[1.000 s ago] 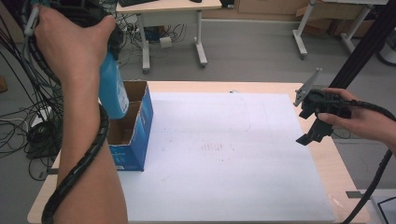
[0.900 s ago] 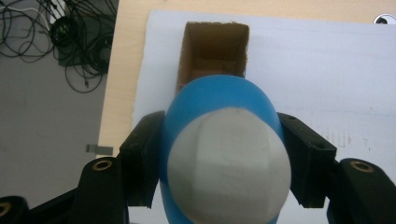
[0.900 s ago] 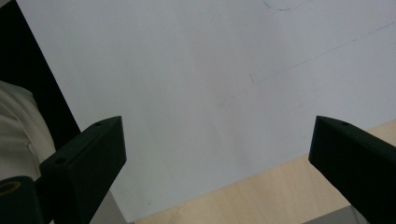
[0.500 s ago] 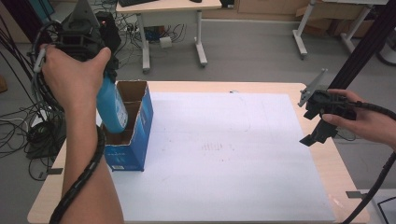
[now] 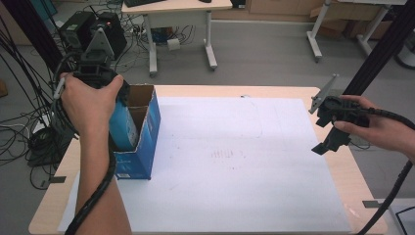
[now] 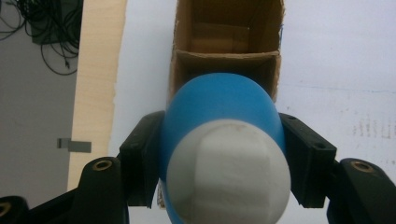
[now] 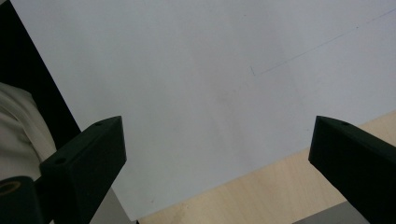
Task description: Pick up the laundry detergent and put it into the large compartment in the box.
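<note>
A blue bottle with a white cap (image 6: pixel 227 161) stands partly down inside the near compartment of the open blue cardboard box (image 5: pixel 142 147) at the left edge of the white sheet (image 5: pixel 235 161). The left gripper (image 6: pixel 224 154) has its jaws clamped on the bottle's sides just below the cap. The right gripper (image 7: pixel 215 158), jaws spread wide and holding nothing, hangs over the sheet's right edge, where the wooden table (image 7: pixel 261 196) shows.

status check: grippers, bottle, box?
Left hand-held gripper shut on blue bottle, lowering into cardboard box. Right hand-held gripper open, empty. Box divider just beyond the bottle.
</note>
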`<state>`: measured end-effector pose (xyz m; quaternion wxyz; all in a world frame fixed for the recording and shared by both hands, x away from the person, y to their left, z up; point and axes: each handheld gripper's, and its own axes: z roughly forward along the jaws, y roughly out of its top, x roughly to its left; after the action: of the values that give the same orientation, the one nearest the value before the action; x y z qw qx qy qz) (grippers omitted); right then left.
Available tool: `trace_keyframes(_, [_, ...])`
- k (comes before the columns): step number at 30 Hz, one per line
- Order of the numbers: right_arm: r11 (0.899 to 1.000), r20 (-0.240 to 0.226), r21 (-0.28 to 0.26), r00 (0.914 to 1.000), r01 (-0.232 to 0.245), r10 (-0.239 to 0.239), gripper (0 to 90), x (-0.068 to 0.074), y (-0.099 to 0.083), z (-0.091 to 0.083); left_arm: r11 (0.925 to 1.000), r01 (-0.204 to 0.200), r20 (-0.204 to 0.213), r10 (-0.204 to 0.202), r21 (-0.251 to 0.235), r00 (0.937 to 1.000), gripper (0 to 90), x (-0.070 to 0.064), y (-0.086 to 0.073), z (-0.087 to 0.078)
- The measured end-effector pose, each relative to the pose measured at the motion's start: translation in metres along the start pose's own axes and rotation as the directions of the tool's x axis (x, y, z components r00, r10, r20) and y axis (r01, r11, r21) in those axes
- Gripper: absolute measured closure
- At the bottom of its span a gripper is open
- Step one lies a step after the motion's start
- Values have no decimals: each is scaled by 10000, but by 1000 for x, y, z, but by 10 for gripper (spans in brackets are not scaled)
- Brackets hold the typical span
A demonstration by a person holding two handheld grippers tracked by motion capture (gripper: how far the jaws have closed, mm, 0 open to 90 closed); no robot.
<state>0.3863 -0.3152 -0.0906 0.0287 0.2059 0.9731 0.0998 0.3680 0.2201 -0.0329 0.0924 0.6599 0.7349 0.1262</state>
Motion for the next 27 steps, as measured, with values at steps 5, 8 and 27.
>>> trace_keyframes(5, [10000, 7, 30, 10000, -23, 23, 40, -1, 2, 1, 9999, -64, -132, 66, 137, 9999, 381, -2, 0, 13])
trace_keyframes(8, [10000, -34, 17, 10000, 2, -2, 40, -1, 2, 4, 9997, -148, -114, 150, 201, 9998, 381, -3, -1, 21])
trace_keyframes(27, [9999, -250, 161, 9997, 51, -47, 39, -8, 7, 15, 9974, -159, -157, 170, 697, 9997, 381, -7, -1, 60])
